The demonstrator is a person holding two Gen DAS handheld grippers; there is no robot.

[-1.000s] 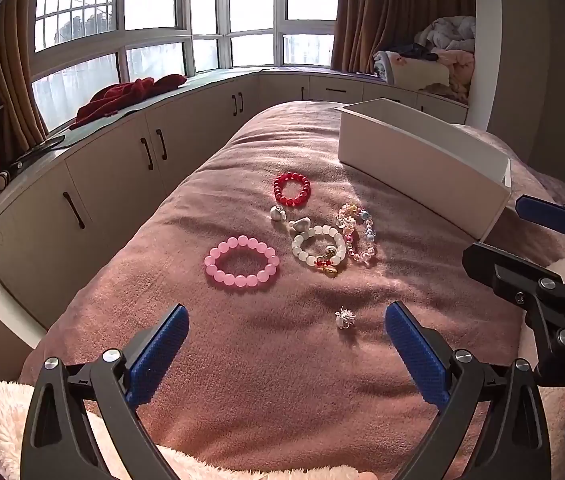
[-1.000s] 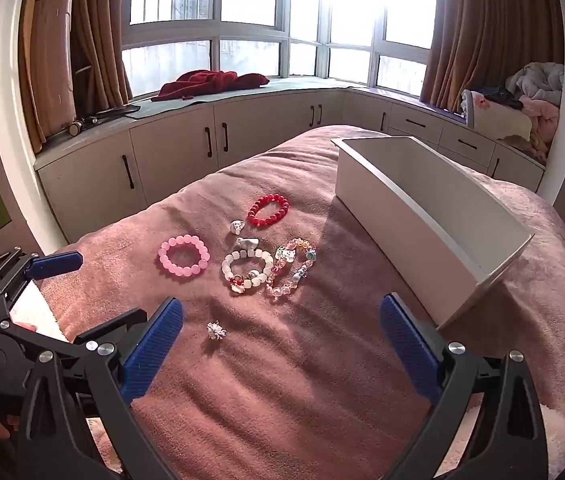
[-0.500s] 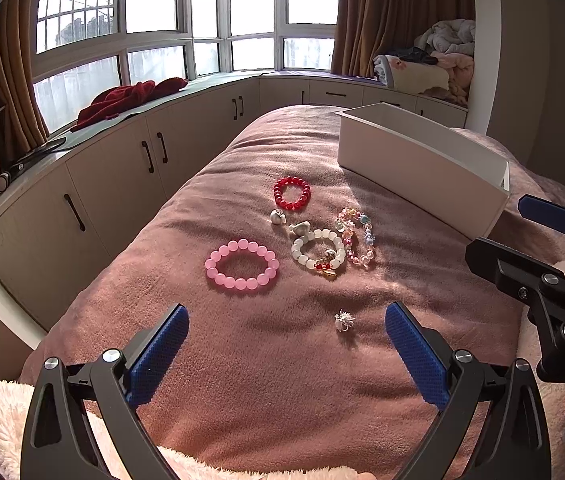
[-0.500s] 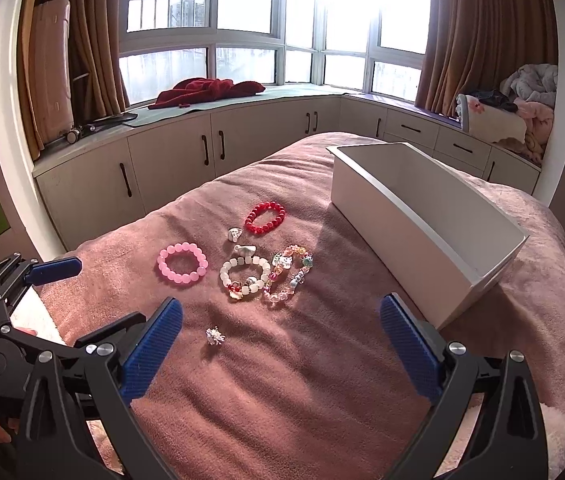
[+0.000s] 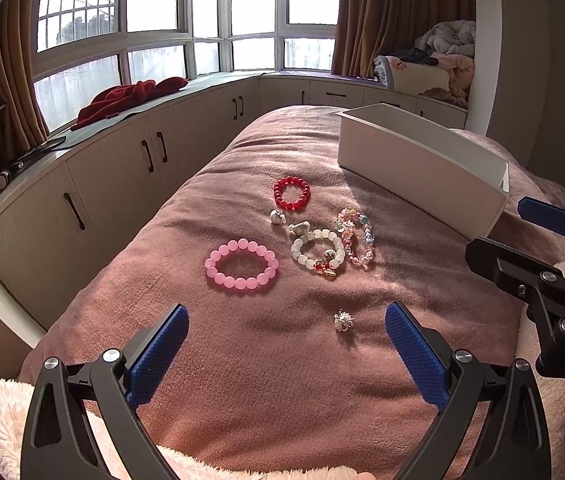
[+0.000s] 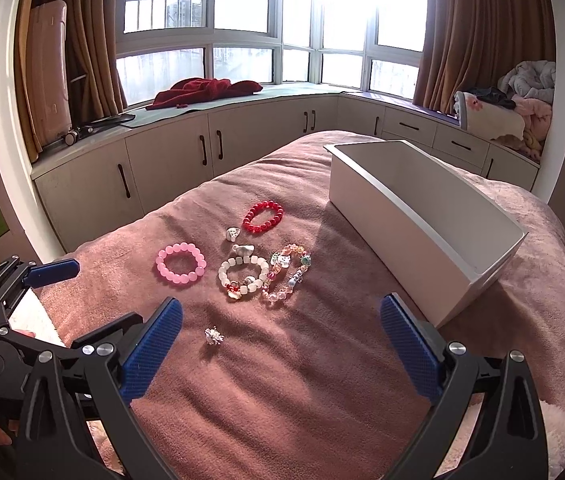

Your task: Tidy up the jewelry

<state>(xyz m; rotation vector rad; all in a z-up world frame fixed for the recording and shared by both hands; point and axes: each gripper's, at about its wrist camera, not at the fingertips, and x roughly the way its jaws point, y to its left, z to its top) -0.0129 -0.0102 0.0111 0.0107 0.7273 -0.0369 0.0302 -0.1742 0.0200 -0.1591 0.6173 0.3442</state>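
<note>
Both cameras have tilted slightly, nothing on the bed moving: left gripper (image 5: 286, 344) and right gripper (image 6: 280, 336) hover spread and empty, 4 bracelets (image 6: 180, 265) lying beside the empty box (image 6: 422, 216).

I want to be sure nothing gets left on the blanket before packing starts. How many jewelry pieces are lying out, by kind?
Bead bracelets: 4 (pink, red, white, multicoloured)
Small silver pieces: 2
Small sparkly flower-like piece: 1
Total: 7, none in the white box.
</note>
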